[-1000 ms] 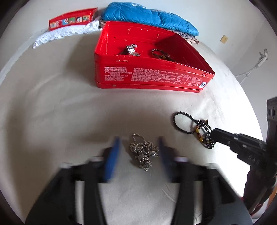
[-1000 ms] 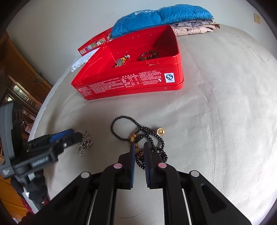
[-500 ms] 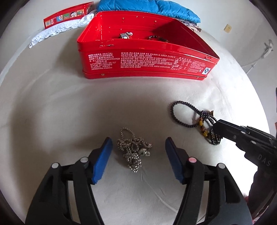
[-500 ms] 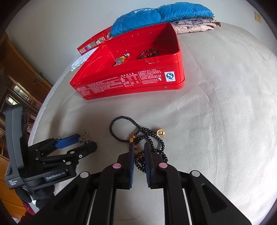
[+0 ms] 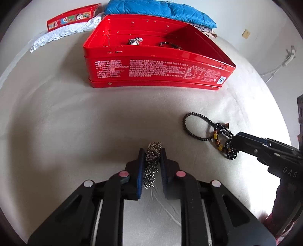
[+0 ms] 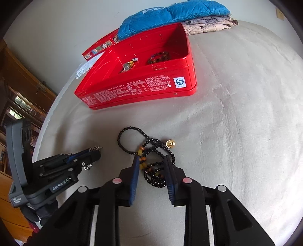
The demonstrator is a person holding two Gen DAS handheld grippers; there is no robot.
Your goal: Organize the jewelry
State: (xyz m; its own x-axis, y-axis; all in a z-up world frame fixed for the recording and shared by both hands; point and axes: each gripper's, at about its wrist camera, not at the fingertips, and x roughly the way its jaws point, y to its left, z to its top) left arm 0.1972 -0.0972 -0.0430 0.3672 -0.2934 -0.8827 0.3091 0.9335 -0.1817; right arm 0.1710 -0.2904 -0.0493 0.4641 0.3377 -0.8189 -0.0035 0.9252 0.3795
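Jewelry is spread over a cream bedsheet (image 5: pixel 75 123) in front of an open red tin box (image 5: pixel 157 72). A silver ball chain (image 5: pixel 152 157) is pinched between the blue pads of the left gripper (image 5: pixel 153 153), part of it bunched above the fingertips and part hanging below them. A black bead necklace (image 6: pixel 151 160) with orange and yellow beads lies on the sheet, partly between the fingers of the right gripper (image 6: pixel 152 160), whose pads are held apart on either side of it; contact cannot be judged. A small gold charm (image 6: pixel 170 143) is seen just beside the necklace. Inside the box, 2 pieces are visible: a metal watch (image 5: pixel 134 41) and a dark bead bracelet (image 5: pixel 168 45). Behind the box, a blue quilted jacket (image 5: pixel 161 9) is folded.
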